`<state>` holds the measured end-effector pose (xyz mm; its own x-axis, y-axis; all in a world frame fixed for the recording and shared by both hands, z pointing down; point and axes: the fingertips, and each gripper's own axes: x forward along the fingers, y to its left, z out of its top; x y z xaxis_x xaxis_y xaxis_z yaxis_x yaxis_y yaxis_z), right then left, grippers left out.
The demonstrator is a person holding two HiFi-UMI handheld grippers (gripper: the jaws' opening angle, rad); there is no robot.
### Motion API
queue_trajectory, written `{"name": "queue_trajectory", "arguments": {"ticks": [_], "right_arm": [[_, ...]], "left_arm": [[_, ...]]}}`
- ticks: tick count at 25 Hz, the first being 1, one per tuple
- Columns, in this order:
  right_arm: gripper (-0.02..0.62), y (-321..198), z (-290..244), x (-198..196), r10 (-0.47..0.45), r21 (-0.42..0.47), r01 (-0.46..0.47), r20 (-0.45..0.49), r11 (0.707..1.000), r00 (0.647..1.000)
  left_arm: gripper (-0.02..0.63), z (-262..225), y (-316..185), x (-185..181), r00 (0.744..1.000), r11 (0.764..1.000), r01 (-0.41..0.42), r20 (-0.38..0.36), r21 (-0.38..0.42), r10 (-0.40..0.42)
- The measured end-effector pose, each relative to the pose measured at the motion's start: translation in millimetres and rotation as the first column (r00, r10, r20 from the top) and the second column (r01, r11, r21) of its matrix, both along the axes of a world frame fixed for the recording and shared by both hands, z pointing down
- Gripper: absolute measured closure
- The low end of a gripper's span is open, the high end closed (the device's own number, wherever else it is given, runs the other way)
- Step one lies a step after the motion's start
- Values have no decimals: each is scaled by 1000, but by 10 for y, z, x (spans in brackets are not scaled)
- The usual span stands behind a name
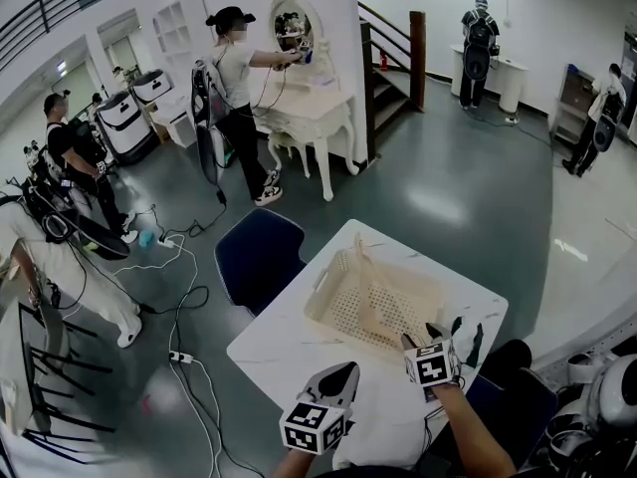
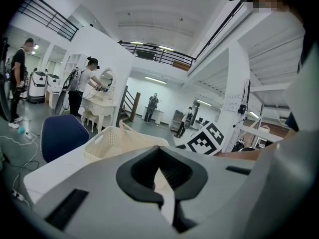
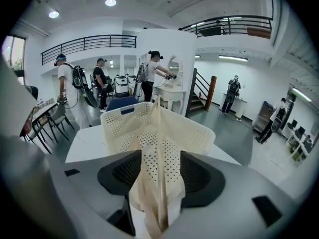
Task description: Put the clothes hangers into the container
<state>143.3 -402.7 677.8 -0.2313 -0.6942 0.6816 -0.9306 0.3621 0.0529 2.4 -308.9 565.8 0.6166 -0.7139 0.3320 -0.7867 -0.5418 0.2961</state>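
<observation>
A cream perforated basket stands on the white table. Cream clothes hangers lie and lean inside it, one end poking up above the rim. My right gripper hovers at the basket's near right corner. In the right gripper view its jaws stand wide, and a bunch of hangers rises between them, leaning into the basket; the pads do not seem to press on it. My left gripper is shut and empty over the table's front, its fingertips meeting short of the basket.
A dark blue chair stands at the table's far left corner. Cables and a power strip lie on the floor to the left. Several people stand around the room, one at a white dressing table. Stairs rise behind.
</observation>
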Motion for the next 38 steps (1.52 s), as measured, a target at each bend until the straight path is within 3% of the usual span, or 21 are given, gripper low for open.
{"name": "queue_trajectory", "arguments": {"ticks": [27,38], "right_arm": [[370,585,-563,-306,-21,84,15,67,996,998],[513,878,-1025,-467,-11,192,-17,146,981,989]], "left_arm": [[603,-292,539,-209,999,997,-27,-20,68,28],[603,-451,786,-360,999,993,-26,-27,113,29]]}}
